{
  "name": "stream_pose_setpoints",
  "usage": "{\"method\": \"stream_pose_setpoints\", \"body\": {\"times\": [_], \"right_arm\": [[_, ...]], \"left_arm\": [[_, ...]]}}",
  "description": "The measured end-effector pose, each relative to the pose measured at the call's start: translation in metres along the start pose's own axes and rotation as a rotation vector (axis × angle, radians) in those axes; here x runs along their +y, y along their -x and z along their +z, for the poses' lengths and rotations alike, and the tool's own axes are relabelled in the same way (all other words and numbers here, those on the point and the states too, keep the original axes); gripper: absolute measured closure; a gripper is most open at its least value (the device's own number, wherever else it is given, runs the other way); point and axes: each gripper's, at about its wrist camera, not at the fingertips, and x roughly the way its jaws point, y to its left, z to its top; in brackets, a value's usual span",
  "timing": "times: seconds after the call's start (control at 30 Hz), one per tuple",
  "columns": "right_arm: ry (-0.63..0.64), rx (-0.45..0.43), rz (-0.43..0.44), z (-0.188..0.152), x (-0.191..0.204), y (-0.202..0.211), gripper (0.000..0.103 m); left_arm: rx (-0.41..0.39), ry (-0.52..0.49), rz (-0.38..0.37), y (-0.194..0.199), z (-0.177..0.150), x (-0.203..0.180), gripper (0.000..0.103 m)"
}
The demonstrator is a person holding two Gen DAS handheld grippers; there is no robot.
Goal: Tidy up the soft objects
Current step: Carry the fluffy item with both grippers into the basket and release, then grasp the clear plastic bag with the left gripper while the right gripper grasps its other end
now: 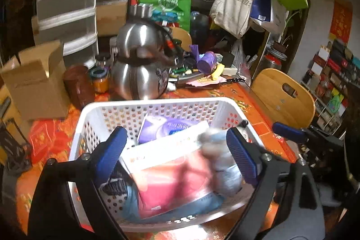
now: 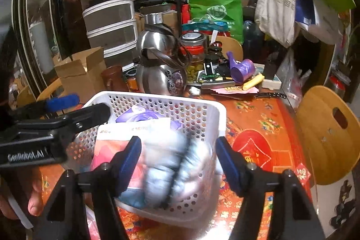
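A white perforated basket [image 1: 153, 101] [image 2: 157, 97] sits on the red patterned tablecloth. In it lie a purple pack [image 1: 157, 127] [image 2: 144, 116], a pink and white pack [image 1: 175, 168] [image 2: 108, 147] and a blurred grey-blue soft bundle [image 1: 222, 163] [image 2: 171, 168]. My left gripper [image 1: 175, 132] hangs open over the basket, its blue pads clear of the packs below. My right gripper [image 2: 177, 141] is open too, with the grey bundle under and between its pads, not pinched. The left gripper [image 2: 78, 108] also shows at the basket's left rim.
A steel kettle [image 1: 139, 64] [image 2: 159, 64], jars and a cardboard box [image 1: 36, 80] crowd the table behind the basket. A wooden chair back [image 1: 283, 96] [image 2: 326, 134] stands at the right edge. Bags hang at the upper right. A person's hand [image 2: 33, 195] is at the lower left.
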Motion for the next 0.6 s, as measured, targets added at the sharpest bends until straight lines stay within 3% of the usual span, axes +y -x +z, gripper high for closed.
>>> {"method": "stream_pose_setpoints", "body": {"times": [0.33, 0.6], "right_arm": [[-0.022, -0.002, -0.004, -0.005, -0.005, 0.007, 0.035], [-0.015, -0.003, 0.007, -0.01, 0.006, 0.011, 0.035]], "left_arm": [[0.016, 0.015, 0.024, -0.004, -0.015, 0.023, 0.014], [-0.012, -0.009, 0.049, 0.019, -0.027, 0.028, 0.014]]}}
